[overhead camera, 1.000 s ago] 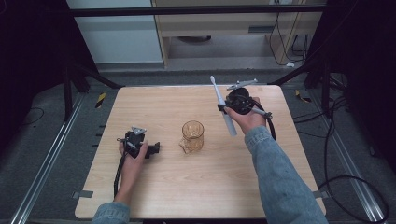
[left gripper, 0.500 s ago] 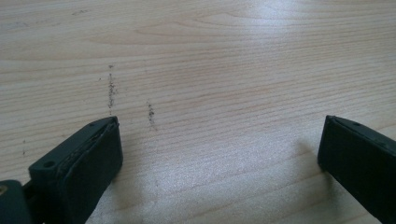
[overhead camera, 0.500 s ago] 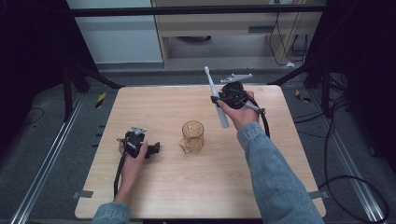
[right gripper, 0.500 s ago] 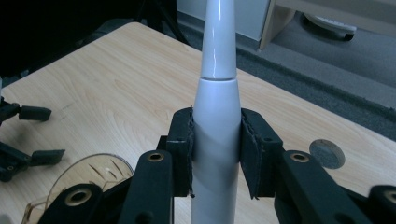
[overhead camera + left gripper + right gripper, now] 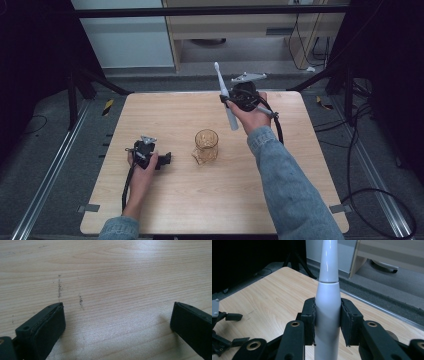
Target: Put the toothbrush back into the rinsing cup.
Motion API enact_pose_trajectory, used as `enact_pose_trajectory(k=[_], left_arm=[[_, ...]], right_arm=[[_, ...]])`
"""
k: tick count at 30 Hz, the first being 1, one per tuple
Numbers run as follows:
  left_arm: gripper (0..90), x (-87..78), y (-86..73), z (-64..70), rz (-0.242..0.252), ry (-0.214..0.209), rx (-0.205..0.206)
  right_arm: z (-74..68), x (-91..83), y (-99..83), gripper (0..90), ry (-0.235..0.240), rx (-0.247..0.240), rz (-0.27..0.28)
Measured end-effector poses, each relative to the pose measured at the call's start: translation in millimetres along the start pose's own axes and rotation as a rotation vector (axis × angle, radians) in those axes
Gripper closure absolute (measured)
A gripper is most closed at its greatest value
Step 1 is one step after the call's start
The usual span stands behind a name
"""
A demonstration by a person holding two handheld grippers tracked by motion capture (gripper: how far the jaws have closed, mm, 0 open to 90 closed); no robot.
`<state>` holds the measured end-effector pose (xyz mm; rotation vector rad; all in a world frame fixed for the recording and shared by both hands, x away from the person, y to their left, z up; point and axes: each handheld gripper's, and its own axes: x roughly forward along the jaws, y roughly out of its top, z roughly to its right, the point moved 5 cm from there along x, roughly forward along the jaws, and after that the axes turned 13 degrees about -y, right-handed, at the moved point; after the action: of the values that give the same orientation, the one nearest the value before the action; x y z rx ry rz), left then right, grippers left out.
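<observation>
A white electric toothbrush (image 5: 231, 118) is held above the back right of the wooden table (image 5: 200, 200), its head pointing up and away. My right gripper (image 5: 226, 101) is shut on its thick handle. In the right gripper view the two pads press both sides of the toothbrush (image 5: 328, 290), with my right gripper (image 5: 327, 315) well above the table. An amber glass cup (image 5: 206, 145) stands at the table's middle, below and left of the toothbrush. My left gripper (image 5: 167, 160) rests on the table at the left, open, with bare wood between its jaws (image 5: 117, 317).
A pale cabinet (image 5: 120, 35) and a wooden desk (image 5: 260, 20) stand beyond the table's far edge. Metal rails (image 5: 45, 175) run along the floor on the left, and cables (image 5: 370, 200) lie on the floor at the right. The left gripper (image 5: 227, 332) appears at the lower left of the right gripper view.
My right gripper has carried the toothbrush to the left and toward the table's back edge, and the brush now stands more upright. The left gripper has stayed put.
</observation>
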<state>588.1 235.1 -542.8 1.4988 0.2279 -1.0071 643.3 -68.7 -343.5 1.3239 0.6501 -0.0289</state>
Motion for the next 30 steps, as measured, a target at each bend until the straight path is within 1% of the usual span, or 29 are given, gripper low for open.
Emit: enact_pose_trajectory(k=[4,5,9,10,13,17,18,19,23,30], left_arm=[[0.0,0.0,0.0,0.0,0.001,0.000,0.000],[0.0,0.0,0.0,0.0,0.001,0.000,-0.001],[0.0,0.0,0.0,0.1,0.001,0.000,-0.001],[0.0,0.1,0.0,0.1,0.001,0.000,-0.001],[0.0,0.1,0.0,0.1,0.001,0.000,-0.001],[0.0,0.0,0.0,0.1,0.001,0.000,-0.001],[0.0,0.1,0.0,0.1,0.001,0.000,-0.001],[0.0,0.1,0.0,0.1,0.002,0.000,-0.001],[0.0,0.2,0.1,0.2,0.003,0.000,-0.002],[0.0,0.2,0.1,0.2,0.003,0.000,-0.002]], right_arm=[[-5.2,1.3,5.0,67.1,-0.003,-0.008,0.024],[-7.3,1.1,5.9,67.1,0.001,-0.003,0.023],[-12.1,1.4,9.0,67.1,0.002,-0.012,0.041],[-16.3,1.0,11.4,67.1,0.009,-0.014,0.052],[-19.2,0.5,12.7,67.2,0.016,-0.016,0.057],[-26.3,-2.6,16.0,67.1,0.028,-0.010,0.087],[-30.8,-4.7,18.0,67.1,0.036,-0.012,0.107],[-30.8,-4.7,18.0,67.1,0.036,-0.012,0.107],[-39.2,-5.7,19.1,67.1,0.054,-0.014,0.117],[-49.0,-5.1,17.0,67.1,0.069,-0.018,0.124]])
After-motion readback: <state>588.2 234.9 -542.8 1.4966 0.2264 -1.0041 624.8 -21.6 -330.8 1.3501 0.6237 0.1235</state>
